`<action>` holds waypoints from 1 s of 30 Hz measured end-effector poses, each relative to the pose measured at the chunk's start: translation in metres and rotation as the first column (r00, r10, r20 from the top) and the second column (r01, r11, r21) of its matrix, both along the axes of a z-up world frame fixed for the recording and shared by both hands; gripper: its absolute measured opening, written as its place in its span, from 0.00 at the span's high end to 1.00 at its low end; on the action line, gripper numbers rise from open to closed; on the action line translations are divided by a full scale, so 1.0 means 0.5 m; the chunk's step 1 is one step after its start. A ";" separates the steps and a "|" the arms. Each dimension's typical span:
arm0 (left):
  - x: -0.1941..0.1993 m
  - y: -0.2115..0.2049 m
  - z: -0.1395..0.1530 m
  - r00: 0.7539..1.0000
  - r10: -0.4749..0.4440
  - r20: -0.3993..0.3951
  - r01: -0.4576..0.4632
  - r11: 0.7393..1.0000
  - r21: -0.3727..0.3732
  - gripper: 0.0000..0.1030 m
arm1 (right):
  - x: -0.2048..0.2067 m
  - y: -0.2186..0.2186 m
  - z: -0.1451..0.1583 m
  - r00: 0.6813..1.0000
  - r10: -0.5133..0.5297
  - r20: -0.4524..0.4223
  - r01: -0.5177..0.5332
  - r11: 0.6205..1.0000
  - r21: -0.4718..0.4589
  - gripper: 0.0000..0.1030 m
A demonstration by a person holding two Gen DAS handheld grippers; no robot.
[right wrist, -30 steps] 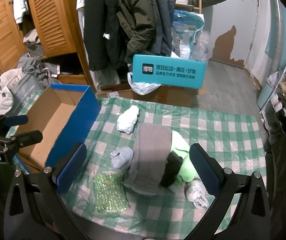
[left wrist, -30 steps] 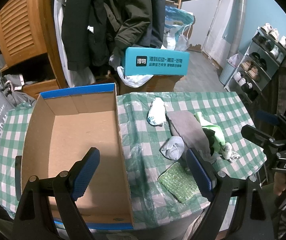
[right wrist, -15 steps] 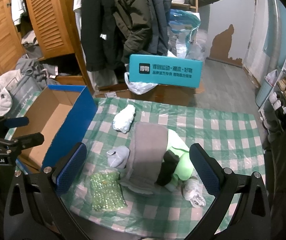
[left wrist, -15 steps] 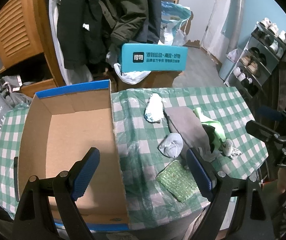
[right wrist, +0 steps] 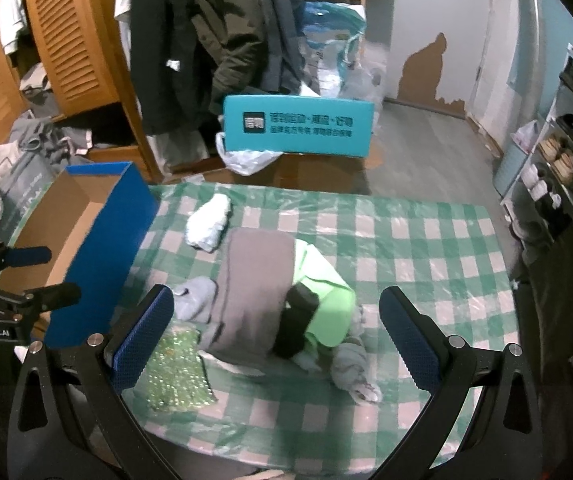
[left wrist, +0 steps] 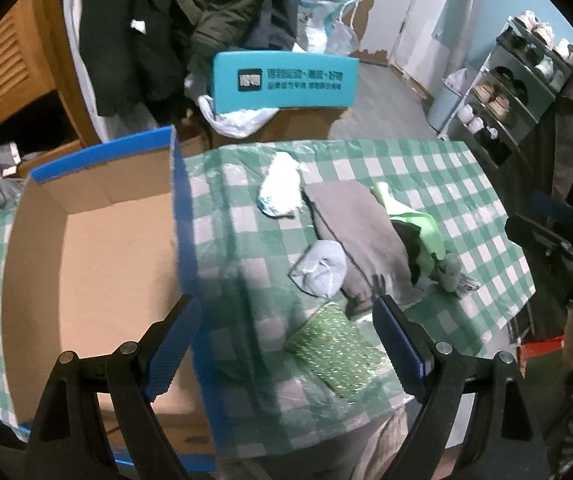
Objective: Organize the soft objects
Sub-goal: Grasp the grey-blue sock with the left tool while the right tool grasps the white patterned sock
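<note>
Soft things lie on a green checked table (right wrist: pixel 426 248): a white bundle (right wrist: pixel 208 222), a grey folded cloth (right wrist: pixel 252 292), a pale blue-grey sock ball (right wrist: pixel 194 302), a light green garment (right wrist: pixel 326 300) with a black piece (right wrist: pixel 296 326), a grey-white sock (right wrist: pixel 352 370) and a green sparkly pad (right wrist: pixel 176 368). An open blue cardboard box (left wrist: pixel 98 264) stands at the table's left. My left gripper (left wrist: pixel 282 344) is open above the box wall and the pad (left wrist: pixel 336 352). My right gripper (right wrist: pixel 276 342) is open above the cloth pile.
A teal box (right wrist: pixel 298 126) sits on a carton behind the table. Dark coats (right wrist: pixel 226 32) hang by a wooden louvred wardrobe (right wrist: pixel 66 40). A shoe rack (left wrist: pixel 514 76) stands at the right. Clothes are piled on the floor at the left.
Both grippers have moved forward and lower toward the table. The left one has also shifted right, from over the box toward the pad. Both stay open.
</note>
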State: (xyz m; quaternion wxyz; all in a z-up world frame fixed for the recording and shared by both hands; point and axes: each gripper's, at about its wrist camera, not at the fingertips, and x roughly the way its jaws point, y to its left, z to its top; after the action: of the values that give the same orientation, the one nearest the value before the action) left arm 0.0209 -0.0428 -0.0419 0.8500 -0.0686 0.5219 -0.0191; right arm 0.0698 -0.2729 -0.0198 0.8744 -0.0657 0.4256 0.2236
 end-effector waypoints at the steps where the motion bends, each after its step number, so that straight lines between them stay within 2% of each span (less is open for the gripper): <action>1: 0.003 -0.007 -0.004 1.000 -0.008 -0.006 0.008 1.000 -0.001 0.13 | 0.002 -0.006 -0.002 1.000 -0.001 -0.004 0.001 1.000 0.001 0.01; 8: 0.029 -0.048 -0.030 0.998 -0.049 -0.039 0.051 0.998 0.030 0.13 | 0.020 -0.047 -0.038 0.999 -0.035 -0.040 0.034 0.999 -0.028 0.01; 15: 0.054 -0.068 -0.058 0.995 -0.071 -0.075 0.074 0.997 0.027 0.13 | 0.040 -0.080 -0.076 0.994 -0.070 -0.083 0.067 0.997 -0.043 0.01; 20: 0.076 -0.073 -0.088 0.992 -0.062 -0.107 0.066 0.997 0.034 0.13 | 0.061 -0.105 -0.114 0.987 -0.104 -0.125 0.097 0.993 -0.063 0.02; 25: 0.098 -0.071 -0.114 0.990 -0.040 -0.139 0.040 0.999 -0.004 0.13 | 0.083 -0.121 -0.158 0.975 -0.126 -0.185 0.114 0.991 -0.073 0.06; 30: 0.120 -0.084 -0.132 0.988 -0.045 -0.146 0.049 0.999 0.022 0.13 | 0.096 -0.115 -0.193 0.970 -0.107 -0.219 0.086 0.991 -0.104 0.07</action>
State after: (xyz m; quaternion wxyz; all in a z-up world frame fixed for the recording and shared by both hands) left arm 0.0811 -0.0847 -0.1078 0.8099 -0.0467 0.5841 -0.0276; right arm 0.1178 -0.3305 -0.1164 0.8267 -0.0602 0.5339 0.1668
